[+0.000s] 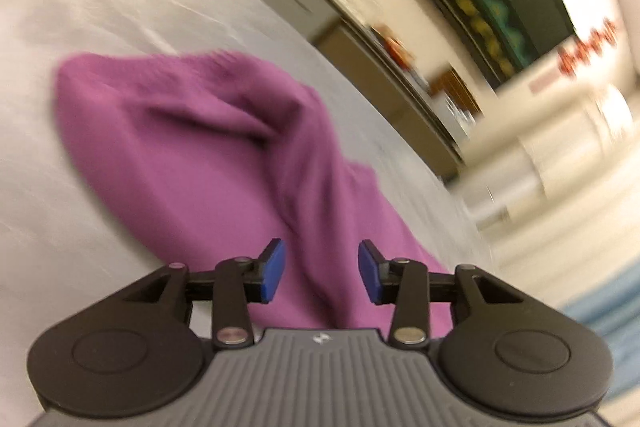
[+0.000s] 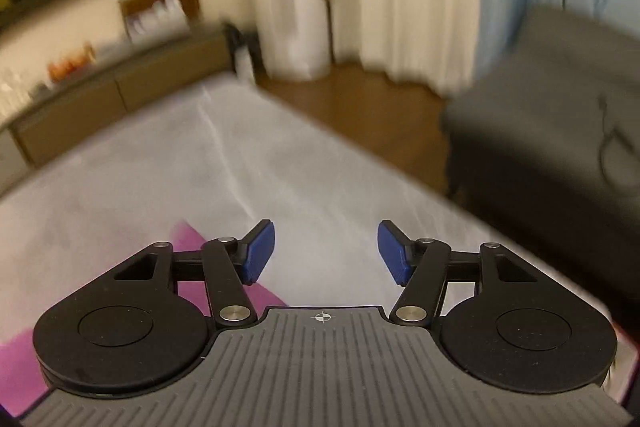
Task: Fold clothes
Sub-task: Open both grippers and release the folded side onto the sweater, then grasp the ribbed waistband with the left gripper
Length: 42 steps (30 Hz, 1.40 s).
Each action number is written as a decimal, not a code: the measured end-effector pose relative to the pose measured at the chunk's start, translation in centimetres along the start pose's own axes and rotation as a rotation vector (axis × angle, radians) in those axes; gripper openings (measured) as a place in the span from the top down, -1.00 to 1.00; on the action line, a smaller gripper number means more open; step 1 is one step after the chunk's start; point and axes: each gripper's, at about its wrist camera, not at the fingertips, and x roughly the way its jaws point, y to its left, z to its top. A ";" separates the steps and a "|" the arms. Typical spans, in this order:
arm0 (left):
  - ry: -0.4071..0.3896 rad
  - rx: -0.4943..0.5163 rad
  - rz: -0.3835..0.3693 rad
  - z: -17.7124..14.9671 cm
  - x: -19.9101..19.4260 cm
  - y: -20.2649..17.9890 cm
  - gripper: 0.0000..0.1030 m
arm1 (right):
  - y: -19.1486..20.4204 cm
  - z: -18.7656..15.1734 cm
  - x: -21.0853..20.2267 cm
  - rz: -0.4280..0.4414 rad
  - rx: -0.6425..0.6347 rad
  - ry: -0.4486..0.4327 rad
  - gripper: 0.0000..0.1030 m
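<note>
I am seeing the left gripper [image 1: 322,273] standing with its jaws partly apart, the blue pads [image 1: 273,271] pressing on nothing. The purple garment [image 1: 192,147] is lying crumpled directly beneath and ahead of it, on the white table cover [image 1: 100,11]. The right gripper [image 2: 326,253] is standing wider open and gripping nothing (only bare cover showing between its pads). The garment is lying to its lower left, partly behind the gripper's body.
</note>
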 end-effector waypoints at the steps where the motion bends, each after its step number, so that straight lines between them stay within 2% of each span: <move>1: -0.005 -0.029 0.016 1.0 0.4 0.7 0.26 | 2.2 -0.6 -1.3 0.087 -0.050 -0.010 -0.23; 4: 0.005 -0.077 0.082 4.1 2.1 3.0 0.31 | 9.4 -3.1 -4.0 0.361 -0.214 0.043 -0.21; 6: 0.002 -0.066 0.148 5.7 3.0 4.2 0.32 | 13.9 -5.3 -4.8 0.487 -0.306 0.107 -0.20; 7: -0.007 -0.077 0.196 6.0 3.1 4.8 0.33 | 15.3 -6.4 -4.5 0.496 -0.342 0.140 -0.21; 8: -0.015 -0.139 0.196 6.2 2.5 6.0 0.62 | 16.2 -7.4 -3.8 0.474 -0.374 0.174 -0.18; 10: -0.031 -0.258 0.188 6.4 1.3 8.1 0.70 | 17.9 -9.4 -2.3 0.429 -0.437 0.242 -0.20; 12: -0.069 -0.298 0.187 6.4 -0.7 8.5 0.64 | 18.7 -9.2 -2.5 0.353 -0.465 0.232 -0.24; 13: -0.089 -0.288 0.159 6.6 -1.6 8.2 0.48 | 19.0 -8.9 -2.7 0.312 -0.475 0.216 -0.15; 14: -0.116 -0.274 0.117 6.9 -2.5 7.7 0.36 | 19.5 -8.6 -3.4 0.296 -0.477 0.190 -0.18; 16: -0.123 -0.230 0.090 8.0 -2.3 6.8 0.29 | 22.7 -8.4 -6.3 0.367 -0.485 0.146 -0.19; 18: -0.110 -0.196 0.088 9.2 -1.5 6.1 0.29 | 28.6 -9.2 -9.9 0.539 -0.527 0.144 -0.23; 21: -0.070 -0.229 0.099 10.1 0.4 6.6 0.29 | 38.6 -10.8 -14.9 0.808 -0.580 0.167 -0.45; 23: -0.056 -0.240 0.095 9.7 0.8 7.0 0.29 | 46.2 -12.2 -16.5 0.947 -0.588 0.209 -0.63; 25: -0.052 -0.241 0.082 9.4 0.7 7.2 0.29 | 53.3 -13.9 -16.3 1.000 -0.616 0.276 -0.65; 27: -0.064 -0.242 0.062 9.4 0.3 7.5 0.29 | 59.8 -15.7 -15.5 1.012 -0.650 0.349 -0.65; 28: -0.077 -0.243 0.051 9.6 0.0 7.8 0.27 | 62.0 -16.6 -15.1 0.997 -0.664 0.388 -0.58; 30: -0.101 -0.249 0.028 9.9 -0.5 8.3 0.21 | 65.1 -18.0 -14.2 0.968 -0.688 0.462 -0.02; 31: -0.112 -0.253 0.016 10.1 -0.8 8.6 0.19 | 66.1 -18.2 -13.8 0.953 -0.704 0.488 0.71; 32: -0.121 -0.258 -0.006 10.3 -1.0 8.9 0.15 | 66.4 -18.0 -14.4 0.957 -0.714 0.461 0.88; 33: -0.127 -0.264 -0.030 10.5 -1.1 9.0 0.12 | 66.2 -17.4 -15.7 0.972 -0.720 0.397 0.88; 35: -0.148 -0.273 -0.091 10.9 -1.3 9.3 -0.10 | 64.6 -16.6 -19.7 1.088 -0.741 0.268 0.90; 38: -0.151 -0.259 -0.148 11.4 -1.0 8.9 -0.40 | 61.8 -18.5 -26.8 1.210 -0.872 0.035 0.90; 42: -0.120 -0.212 -0.195 11.3 0.0 7.7 -0.67 | 60.9 -23.7 -29.9 1.190 -1.014 -0.076 0.91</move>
